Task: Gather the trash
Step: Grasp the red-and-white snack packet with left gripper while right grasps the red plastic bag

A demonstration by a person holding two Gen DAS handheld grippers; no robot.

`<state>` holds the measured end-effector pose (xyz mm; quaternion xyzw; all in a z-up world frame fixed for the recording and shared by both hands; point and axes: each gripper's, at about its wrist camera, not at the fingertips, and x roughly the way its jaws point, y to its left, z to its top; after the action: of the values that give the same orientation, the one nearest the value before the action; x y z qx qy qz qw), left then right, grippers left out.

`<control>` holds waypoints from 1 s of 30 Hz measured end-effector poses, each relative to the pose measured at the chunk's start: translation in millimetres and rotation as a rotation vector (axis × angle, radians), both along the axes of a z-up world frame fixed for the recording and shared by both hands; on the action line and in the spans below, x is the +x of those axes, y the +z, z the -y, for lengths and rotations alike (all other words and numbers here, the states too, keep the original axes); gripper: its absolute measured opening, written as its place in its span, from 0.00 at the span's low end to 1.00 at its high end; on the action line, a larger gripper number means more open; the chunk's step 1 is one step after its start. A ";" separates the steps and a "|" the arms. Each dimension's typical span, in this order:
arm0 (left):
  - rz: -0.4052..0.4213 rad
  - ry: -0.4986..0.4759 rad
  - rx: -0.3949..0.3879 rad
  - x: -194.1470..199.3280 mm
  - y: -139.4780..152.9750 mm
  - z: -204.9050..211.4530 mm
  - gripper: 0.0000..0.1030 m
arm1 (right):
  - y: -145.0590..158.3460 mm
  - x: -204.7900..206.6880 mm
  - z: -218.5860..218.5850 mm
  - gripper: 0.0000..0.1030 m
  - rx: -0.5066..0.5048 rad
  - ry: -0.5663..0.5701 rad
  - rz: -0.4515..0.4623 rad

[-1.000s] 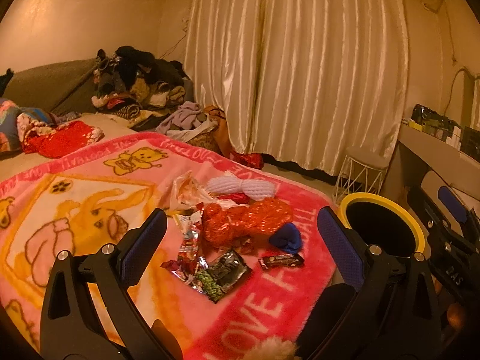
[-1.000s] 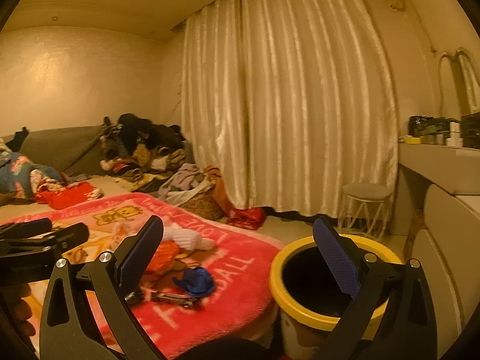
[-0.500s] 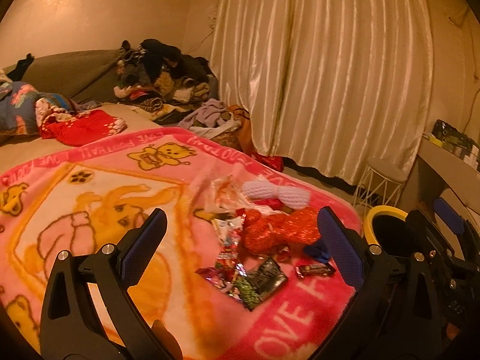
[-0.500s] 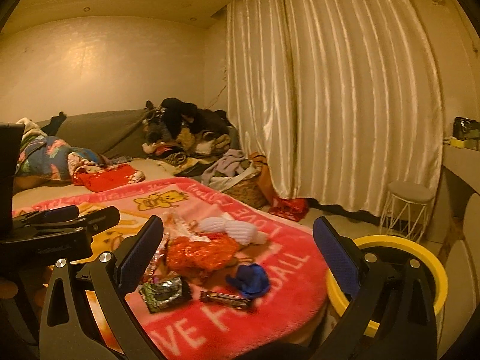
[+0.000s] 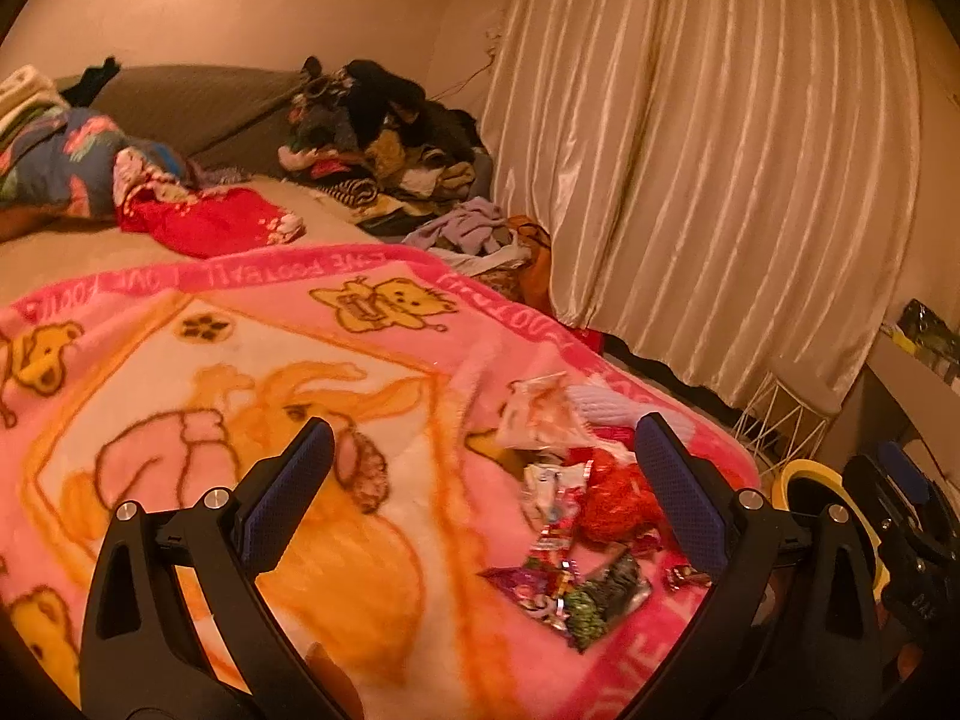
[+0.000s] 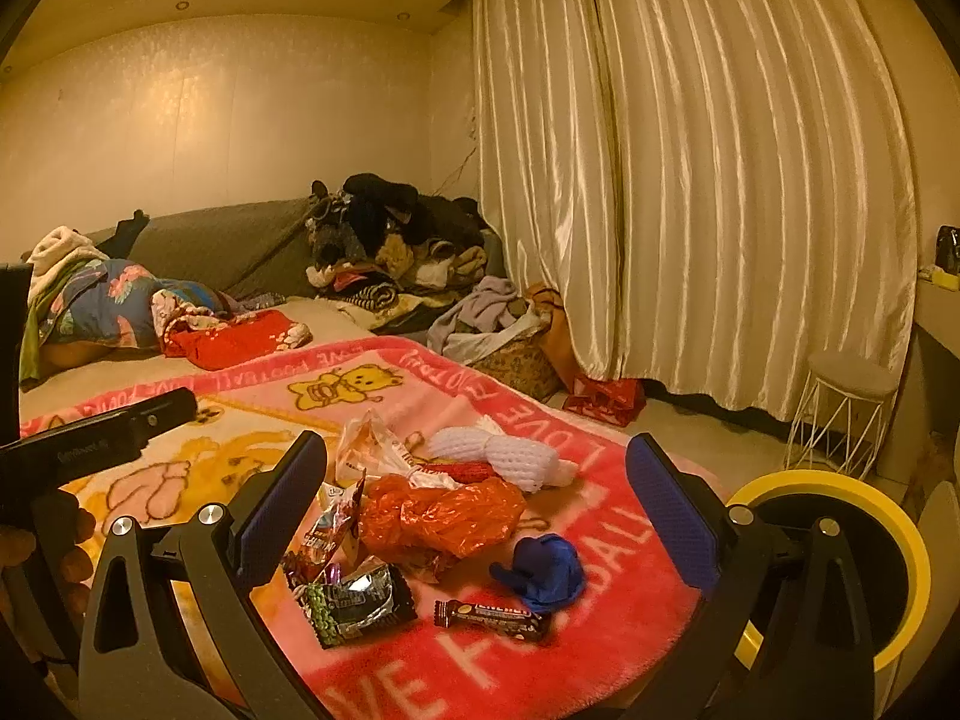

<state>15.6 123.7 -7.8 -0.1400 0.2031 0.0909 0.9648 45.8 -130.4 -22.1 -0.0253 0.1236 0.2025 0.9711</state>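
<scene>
pink blanket (image 6: 540,660) on the bed, clothes heap (image 6: 396,252) by cream curtains (image 6: 720,180), white stool (image 6: 846,414)

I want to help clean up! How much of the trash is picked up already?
Nothing looks collected yet. The orange plastic bag, blue crumpled piece, chocolate bar wrapper and dark snack packet all lie on the pink blanket. Both the left hand-held gripper and right hand-held gripper are open and empty. All of it must go into the yellow-rimmed bin.
</scene>
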 end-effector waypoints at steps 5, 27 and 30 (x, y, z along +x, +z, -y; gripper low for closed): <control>-0.061 -0.025 -0.027 14.4 -14.8 -12.9 0.89 | -3.2 19.1 -7.6 0.94 -0.018 0.006 -0.020; -0.376 -0.295 0.044 86.4 -79.5 48.4 0.39 | -52.7 101.8 -12.3 0.73 -0.039 0.049 -0.329; -0.405 -0.298 0.036 88.1 -83.7 49.4 0.27 | -57.8 108.0 -17.7 0.57 -0.032 0.082 -0.382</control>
<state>103.7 74.3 -91.5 -0.0705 0.4089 -0.0224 0.9096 153.8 -112.6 -79.8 -0.0070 0.3078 0.2412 0.9203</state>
